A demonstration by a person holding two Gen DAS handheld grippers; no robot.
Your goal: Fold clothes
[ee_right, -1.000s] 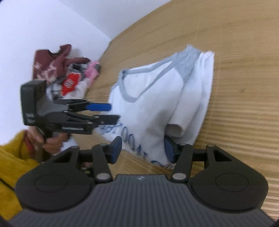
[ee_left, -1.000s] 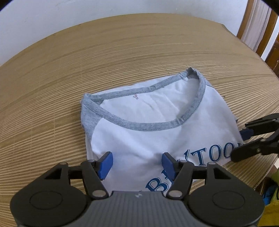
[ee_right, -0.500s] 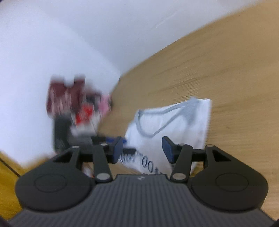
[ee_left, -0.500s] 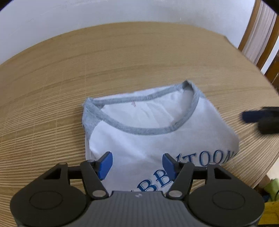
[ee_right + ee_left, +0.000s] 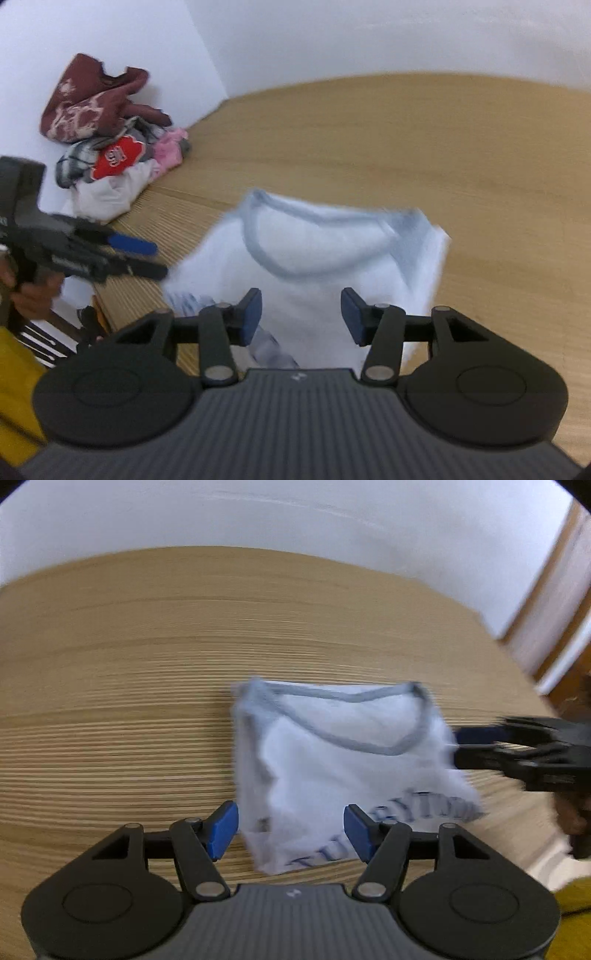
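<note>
The folded white T-shirt (image 5: 343, 768) with its grey neckband lies flat on the wooden table (image 5: 147, 664), close to the near edge, neckline facing the far side. Risk now, as I judge it: a finger catching only the top layer would drag the neat stack open, and a nudge toward that near edge could slide it off the table. Blue lettering runs along the shirt's near hem, but it's blurred, only something like "TU" shows, not enough to read.

The left gripper (image 5: 291, 829) hovers over the shirt's near left corner, jaws wide apart, nothing between them. The right gripper (image 5: 301, 315) hangs above the near hem, jaws likewise spread and empty.

At the table's far left corner sits a pile of unfolded clothes (image 5: 107, 147), maroon on top, with a red patch whose writing is illegible.
</note>
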